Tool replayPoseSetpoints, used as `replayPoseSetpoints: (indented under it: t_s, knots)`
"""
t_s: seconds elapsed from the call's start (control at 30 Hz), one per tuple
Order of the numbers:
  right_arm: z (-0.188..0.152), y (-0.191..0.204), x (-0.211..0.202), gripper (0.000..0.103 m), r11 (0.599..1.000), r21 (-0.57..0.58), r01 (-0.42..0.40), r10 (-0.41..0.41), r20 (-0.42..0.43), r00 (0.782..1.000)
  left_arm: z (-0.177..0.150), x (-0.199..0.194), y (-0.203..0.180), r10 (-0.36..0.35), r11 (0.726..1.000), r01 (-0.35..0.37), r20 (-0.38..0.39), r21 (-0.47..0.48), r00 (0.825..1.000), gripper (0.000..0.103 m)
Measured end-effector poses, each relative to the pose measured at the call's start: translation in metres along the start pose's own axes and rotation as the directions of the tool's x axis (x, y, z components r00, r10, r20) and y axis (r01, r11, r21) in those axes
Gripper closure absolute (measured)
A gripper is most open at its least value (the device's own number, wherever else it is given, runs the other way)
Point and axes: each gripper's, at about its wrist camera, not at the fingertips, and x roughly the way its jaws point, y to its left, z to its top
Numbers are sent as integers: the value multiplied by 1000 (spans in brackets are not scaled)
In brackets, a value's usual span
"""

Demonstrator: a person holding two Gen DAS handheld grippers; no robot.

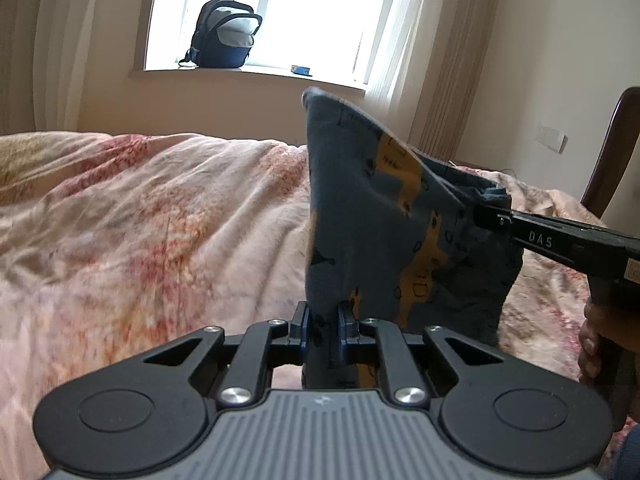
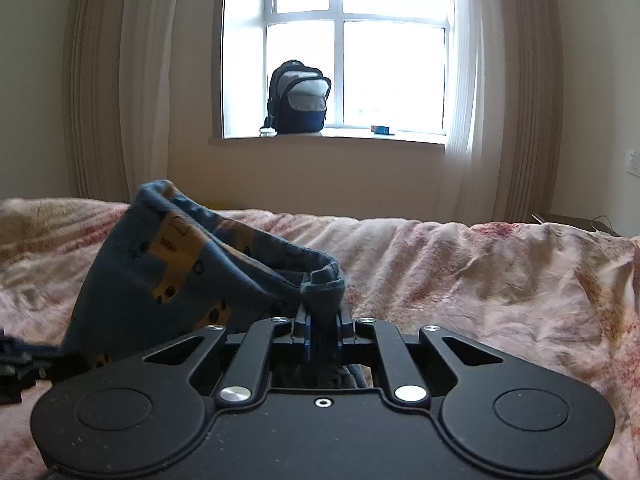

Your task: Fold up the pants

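The pants [image 1: 372, 216] are dark blue with yellow-orange printed patches, and they hang lifted above the bed. My left gripper [image 1: 323, 320] is shut on one edge of the cloth, which rises up from between its fingers. My right gripper [image 1: 486, 210] comes in from the right in the left wrist view, pinching another edge. In the right wrist view the pants [image 2: 160, 280] spread to the left, and the right gripper [image 2: 323, 328] has a bunched dark fold clamped between its fingers. The cloth sags between the two grips.
A bed with a pink and cream floral cover [image 1: 140, 240] fills the lower scene. A dark backpack [image 2: 298, 100] and a small blue box [image 2: 382, 130] sit on the windowsill. Curtains flank the window. A hand [image 1: 596, 344] holds the right gripper's handle. A wooden chair back [image 1: 616, 140] stands at right.
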Motion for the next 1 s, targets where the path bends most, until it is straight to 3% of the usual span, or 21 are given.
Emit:
replayPoseSetpoints:
  t_s: [0.4, 0.73, 1.0]
  knots:
    - [5, 14, -30, 92, 999, -32, -17, 19, 65, 998, -10, -31, 3, -8, 998, 9, 16, -66, 1000, 89]
    - [9, 21, -34, 92, 998, -35, -48, 50, 80, 996, -3, -32, 14, 11, 993, -10, 7, -115, 1000, 89]
    - [27, 28, -32, 93, 994, -68, -84, 90, 88, 992, 31, -35, 21, 24, 993, -25, -8, -112, 1000, 89]
